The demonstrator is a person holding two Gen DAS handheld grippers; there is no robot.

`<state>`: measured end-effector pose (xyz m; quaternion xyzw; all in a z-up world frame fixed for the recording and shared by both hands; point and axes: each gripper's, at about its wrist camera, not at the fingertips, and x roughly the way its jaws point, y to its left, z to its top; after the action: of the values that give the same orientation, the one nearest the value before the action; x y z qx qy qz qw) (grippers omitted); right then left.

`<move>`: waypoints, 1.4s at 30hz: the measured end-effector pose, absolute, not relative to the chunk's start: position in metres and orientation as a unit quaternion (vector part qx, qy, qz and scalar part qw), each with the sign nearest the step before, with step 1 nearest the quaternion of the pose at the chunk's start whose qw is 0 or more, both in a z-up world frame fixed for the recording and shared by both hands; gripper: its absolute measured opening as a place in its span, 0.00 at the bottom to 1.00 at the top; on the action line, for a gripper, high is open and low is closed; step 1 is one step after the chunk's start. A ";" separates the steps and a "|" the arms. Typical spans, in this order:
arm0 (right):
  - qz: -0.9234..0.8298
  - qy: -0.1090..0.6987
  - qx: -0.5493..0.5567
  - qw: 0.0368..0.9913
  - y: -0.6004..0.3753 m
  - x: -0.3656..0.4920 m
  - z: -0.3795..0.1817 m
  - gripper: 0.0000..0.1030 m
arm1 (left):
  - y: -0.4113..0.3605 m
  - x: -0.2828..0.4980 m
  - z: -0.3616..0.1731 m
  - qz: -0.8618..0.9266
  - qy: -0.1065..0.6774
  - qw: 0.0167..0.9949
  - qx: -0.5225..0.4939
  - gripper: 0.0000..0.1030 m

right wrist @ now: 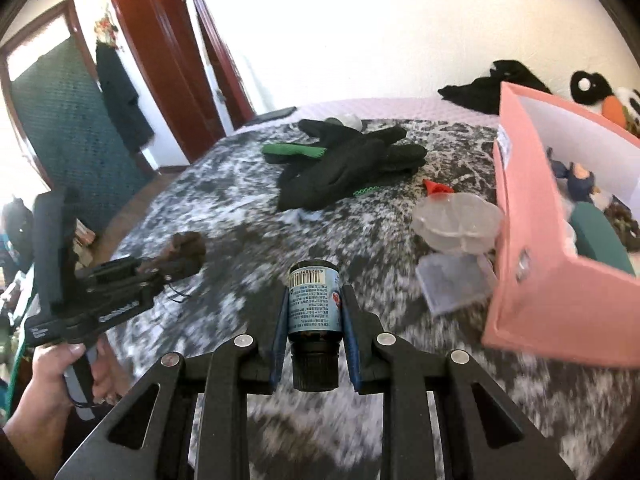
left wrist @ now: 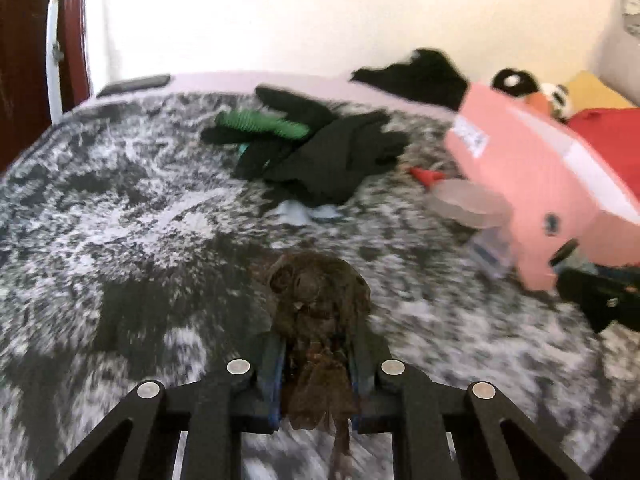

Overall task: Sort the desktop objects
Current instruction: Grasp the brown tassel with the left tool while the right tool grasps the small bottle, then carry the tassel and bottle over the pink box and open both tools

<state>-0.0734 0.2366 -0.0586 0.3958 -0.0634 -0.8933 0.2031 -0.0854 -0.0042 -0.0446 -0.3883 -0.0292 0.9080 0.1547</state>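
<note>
A brown fabric bundle [left wrist: 318,300] is clamped in the left gripper [left wrist: 318,344]. A small dark bottle [right wrist: 314,308] with blue label is pinched by the right gripper [right wrist: 314,320], cap nearest the camera. Pink box [right wrist: 532,264], right, open-topped, is seen holding figurines; clear cups [right wrist: 456,224] are noted just beside it. Mottled cover [right wrist: 240,208] lies bare left of the black gloves [right wrist: 348,168].

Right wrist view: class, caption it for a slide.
Right gripper clamps a small labelled bottle beside the pink box.

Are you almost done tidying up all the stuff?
Partly. Some toys already sit in the pink box. The left hand-held gripper holds a brown tangle; the right hand-held gripper holds a small bottle. Black gloves and clear containers remain out.
</note>
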 end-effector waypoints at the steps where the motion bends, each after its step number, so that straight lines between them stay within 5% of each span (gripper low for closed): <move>1: -0.894 -0.065 0.393 0.204 0.239 -0.063 -0.055 0.25 | -0.002 -0.079 -0.040 0.909 -0.026 0.158 -0.385 0.17; 23: -0.936 -0.091 0.309 0.144 0.353 0.107 0.034 0.25 | 0.142 0.035 0.070 0.923 0.059 0.231 -0.303 0.18; 33: -0.958 -0.121 0.252 0.058 0.446 0.130 0.074 0.25 | 0.236 0.016 0.109 0.904 0.083 0.314 -0.277 0.18; 42: -0.974 -0.099 0.204 0.002 0.512 0.071 0.118 0.25 | 0.314 -0.075 0.151 0.899 0.090 0.347 -0.253 0.22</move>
<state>0.0712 0.5122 0.1176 0.2040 -0.0994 -0.9739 0.0022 -0.0746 0.3138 0.1513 -0.2525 0.0902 0.8987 0.3471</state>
